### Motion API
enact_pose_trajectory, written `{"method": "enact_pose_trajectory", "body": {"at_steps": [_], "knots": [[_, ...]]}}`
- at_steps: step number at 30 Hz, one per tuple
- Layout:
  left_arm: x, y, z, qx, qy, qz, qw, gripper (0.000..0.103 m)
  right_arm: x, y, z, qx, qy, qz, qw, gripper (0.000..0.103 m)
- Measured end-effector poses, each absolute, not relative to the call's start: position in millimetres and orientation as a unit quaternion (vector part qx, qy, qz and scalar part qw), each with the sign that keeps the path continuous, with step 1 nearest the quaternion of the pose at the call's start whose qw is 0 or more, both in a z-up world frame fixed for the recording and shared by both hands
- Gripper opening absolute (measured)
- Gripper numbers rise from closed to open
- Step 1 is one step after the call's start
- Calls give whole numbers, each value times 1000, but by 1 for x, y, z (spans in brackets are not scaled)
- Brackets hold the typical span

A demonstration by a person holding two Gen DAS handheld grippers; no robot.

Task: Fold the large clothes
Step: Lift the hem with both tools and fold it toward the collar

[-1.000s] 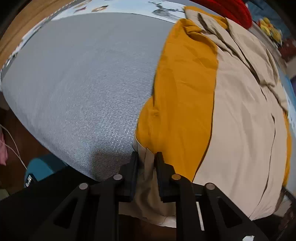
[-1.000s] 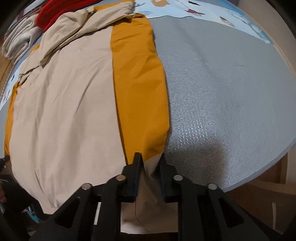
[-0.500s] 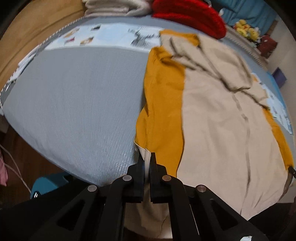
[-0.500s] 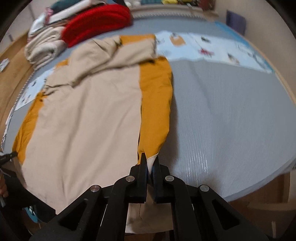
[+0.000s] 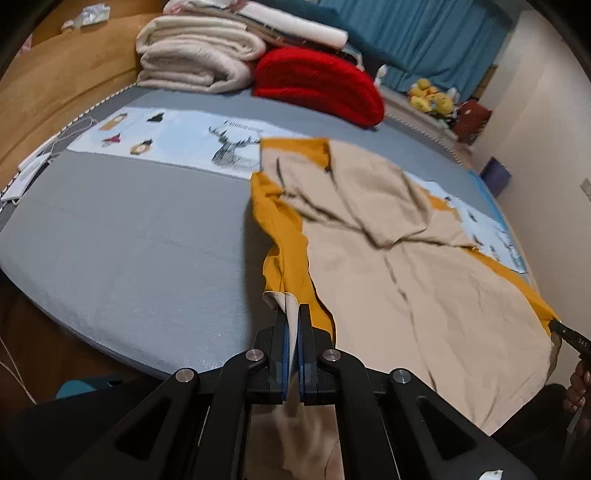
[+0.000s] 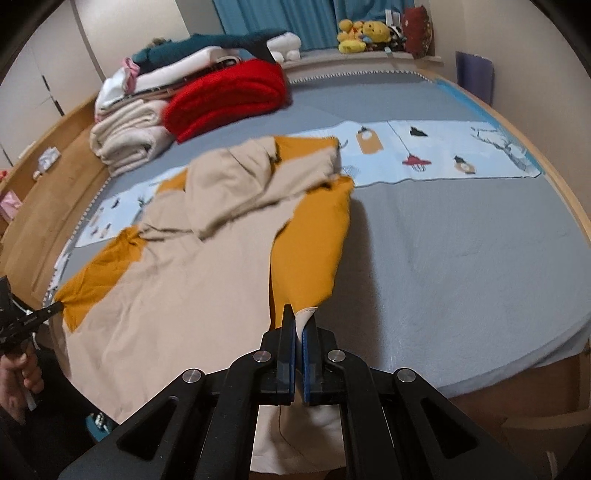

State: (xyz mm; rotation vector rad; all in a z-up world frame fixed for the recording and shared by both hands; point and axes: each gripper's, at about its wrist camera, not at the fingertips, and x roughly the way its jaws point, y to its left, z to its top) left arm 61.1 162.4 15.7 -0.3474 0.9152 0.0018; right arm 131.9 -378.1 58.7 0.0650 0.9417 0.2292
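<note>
A large beige garment with mustard-yellow side panels [image 5: 406,266] lies spread lengthwise on the grey bed [image 5: 129,236]; it also shows in the right wrist view [image 6: 207,258]. My left gripper [image 5: 292,314] is shut on the garment's near hem corner at its left edge. My right gripper [image 6: 300,317] is shut on the near hem corner at its right edge. Both corners are lifted off the bed, and the cloth hangs slack below the fingers. Each gripper shows at the other view's edge: the right one [image 5: 565,332], the left one [image 6: 40,314].
Folded cream blankets [image 5: 195,55] and a red blanket [image 5: 321,85] are stacked at the far end of the bed. A light blue printed strip [image 6: 436,155] crosses the mattress. A wooden bed frame [image 5: 62,74] runs along the left. Stuffed toys [image 6: 365,33] sit on the far ledge.
Both grippers have closed on the hem corners and lifted up and back, raising the garment's near edge. The views now take in the whole bed.
</note>
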Motion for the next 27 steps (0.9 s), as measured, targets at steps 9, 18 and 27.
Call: {"method": "enact_pose_trajectory", "body": {"at_steps": [9, 18, 27], "knots": [[10, 151, 44, -172, 424, -22, 889, 2, 52, -386, 113, 46, 406, 121, 905, 2], [18, 144, 60, -167, 426, -21, 889, 2, 27, -407, 136, 83, 368, 112, 919, 2], [113, 176, 19, -232, 423, 14, 876, 2, 128, -416, 117, 54, 385, 76, 918, 2]]}}
